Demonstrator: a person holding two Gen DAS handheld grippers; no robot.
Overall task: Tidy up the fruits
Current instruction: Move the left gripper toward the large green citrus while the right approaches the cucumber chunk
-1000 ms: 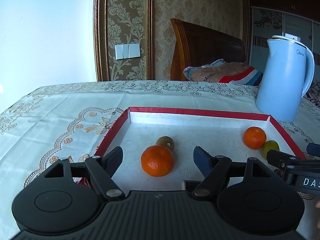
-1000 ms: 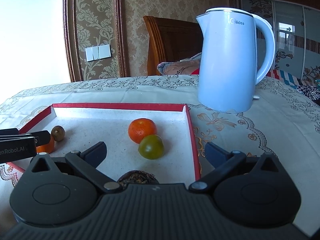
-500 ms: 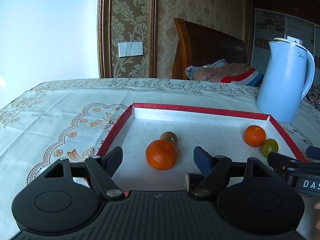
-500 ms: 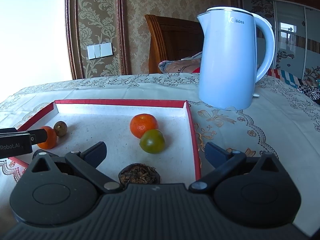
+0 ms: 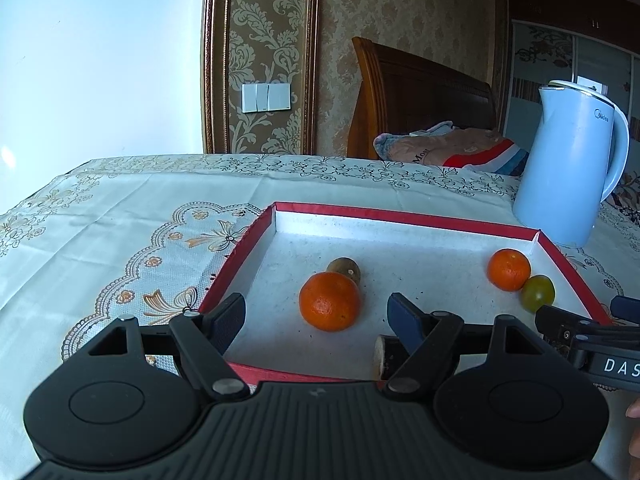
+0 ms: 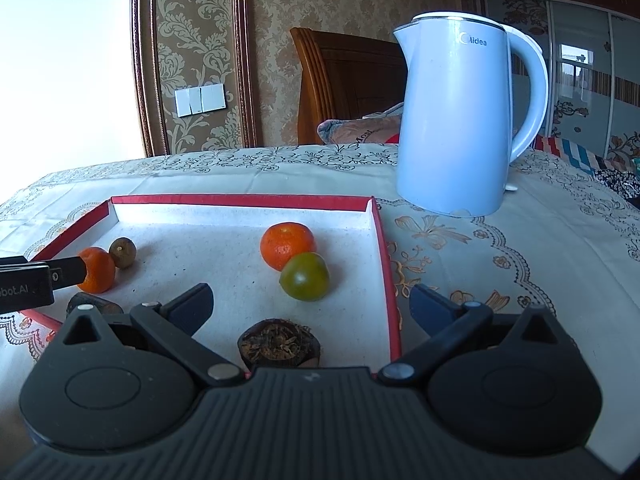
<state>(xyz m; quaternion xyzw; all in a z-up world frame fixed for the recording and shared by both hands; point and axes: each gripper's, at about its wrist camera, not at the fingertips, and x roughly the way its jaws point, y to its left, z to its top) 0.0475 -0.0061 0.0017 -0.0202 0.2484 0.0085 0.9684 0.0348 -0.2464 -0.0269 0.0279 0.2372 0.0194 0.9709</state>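
From the left wrist, the left gripper (image 5: 316, 314) hangs spread apart and empty over the red-rimmed tray (image 5: 404, 218), an orange (image 5: 330, 301) lying between its fingers, untouched, with a small brown fruit (image 5: 347, 268) just behind it. A second orange (image 5: 509, 269) touches a green fruit (image 5: 538, 293) near the tray's right wall.

From the right wrist, the right gripper (image 6: 312, 304) is likewise released and empty, above a dark dried fruit (image 6: 279, 345). A blue kettle (image 6: 456, 120) stands on the tablecloth (image 6: 520, 248) beyond the tray.
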